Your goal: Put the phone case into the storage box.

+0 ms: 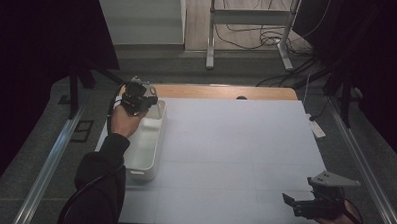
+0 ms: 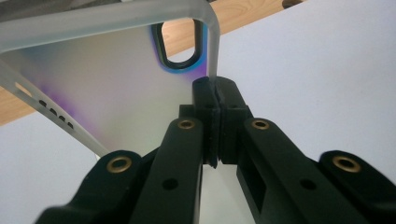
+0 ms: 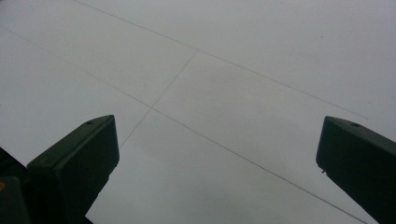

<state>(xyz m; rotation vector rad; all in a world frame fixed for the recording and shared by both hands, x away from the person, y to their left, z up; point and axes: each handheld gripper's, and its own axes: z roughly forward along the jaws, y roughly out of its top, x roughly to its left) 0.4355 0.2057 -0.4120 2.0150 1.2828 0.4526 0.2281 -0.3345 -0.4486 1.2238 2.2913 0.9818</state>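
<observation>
Left gripper [image 2: 215, 93] pinches the phone case [image 2: 107, 84] over the bin [image 1: 148, 145]; next, release. Right gripper [image 1: 303, 203] idles, jaws wide.

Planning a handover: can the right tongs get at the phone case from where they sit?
Probably yes. The right tongs stand open at the near right corner, the left tongs hold the clear phone case over the white bin, and bare white table lies between them.

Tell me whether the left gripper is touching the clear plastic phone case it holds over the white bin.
Touching. In the left gripper view the left gripper has its black jaws shut on the edge of the clear plastic phone case, just below its camera cutout.
</observation>
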